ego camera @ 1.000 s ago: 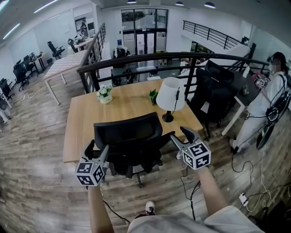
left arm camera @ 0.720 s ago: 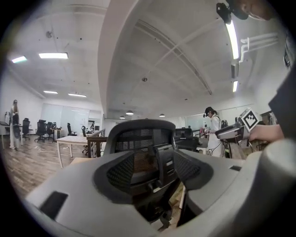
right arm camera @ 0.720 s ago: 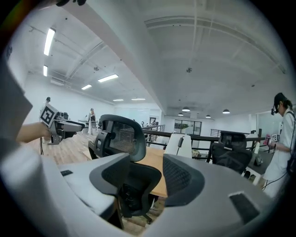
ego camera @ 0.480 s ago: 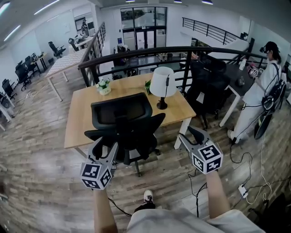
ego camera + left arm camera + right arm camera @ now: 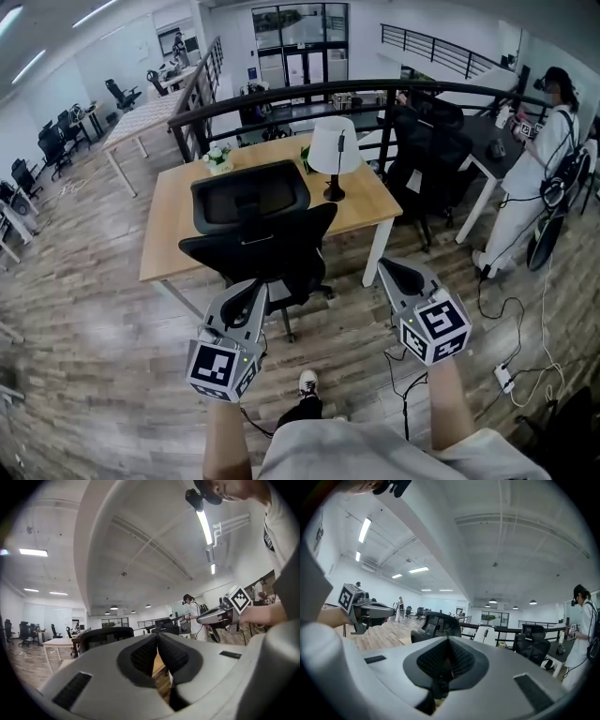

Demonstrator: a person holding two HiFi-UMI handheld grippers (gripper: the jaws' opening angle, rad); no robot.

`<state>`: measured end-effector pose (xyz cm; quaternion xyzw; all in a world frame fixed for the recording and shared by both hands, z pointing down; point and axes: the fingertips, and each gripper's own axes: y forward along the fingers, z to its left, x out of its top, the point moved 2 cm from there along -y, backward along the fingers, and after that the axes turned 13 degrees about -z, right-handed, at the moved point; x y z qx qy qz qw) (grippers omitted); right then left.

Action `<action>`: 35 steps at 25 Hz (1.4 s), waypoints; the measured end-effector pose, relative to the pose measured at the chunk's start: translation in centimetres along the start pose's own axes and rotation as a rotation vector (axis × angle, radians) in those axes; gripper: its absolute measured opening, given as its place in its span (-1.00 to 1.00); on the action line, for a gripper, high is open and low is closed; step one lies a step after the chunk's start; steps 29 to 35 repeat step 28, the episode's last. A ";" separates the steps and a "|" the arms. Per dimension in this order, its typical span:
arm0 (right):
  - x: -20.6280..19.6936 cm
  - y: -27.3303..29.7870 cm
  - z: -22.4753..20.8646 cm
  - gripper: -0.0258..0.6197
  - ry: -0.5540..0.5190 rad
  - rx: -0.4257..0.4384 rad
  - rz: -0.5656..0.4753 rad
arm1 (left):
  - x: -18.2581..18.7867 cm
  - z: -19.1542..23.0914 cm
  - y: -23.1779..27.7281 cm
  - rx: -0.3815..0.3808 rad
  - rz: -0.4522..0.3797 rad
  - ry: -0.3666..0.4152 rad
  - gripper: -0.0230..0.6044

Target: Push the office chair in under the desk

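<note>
Nearest: the left tool (image 5: 251,289) is closing on nothing and the right tool (image 5: 390,269) is pressed together, empty. Both are held clear of the chair (image 5: 258,234), which is parked against the bench (image 5: 169,225) edge. If more push is needed, it's probably best given evenly at both backrest sides so nothing gets swivelled.

The office chair (image 5: 251,202) shows matt black mesh and plastic, the desk (image 5: 171,225) a smooth pale wood top, the lamp (image 5: 333,147) a matt white shade, and the floor (image 5: 84,328) grey, grainy wood planks.
</note>
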<state>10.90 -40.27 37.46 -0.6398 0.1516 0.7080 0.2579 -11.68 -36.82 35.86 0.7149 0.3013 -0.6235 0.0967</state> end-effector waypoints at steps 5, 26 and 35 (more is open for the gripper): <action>0.1 -1.6 1.1 -0.86 -0.017 0.032 0.027 | 0.5 -1.6 -0.2 -0.004 0.022 0.005 -0.86; -0.4 -2.5 1.6 -0.86 -0.031 0.065 0.063 | -0.4 -2.7 0.3 -0.013 0.042 -0.002 -0.86; -0.5 -2.3 1.6 -0.86 -0.030 0.068 0.067 | -0.5 -2.5 0.4 -0.013 0.041 -0.001 -0.86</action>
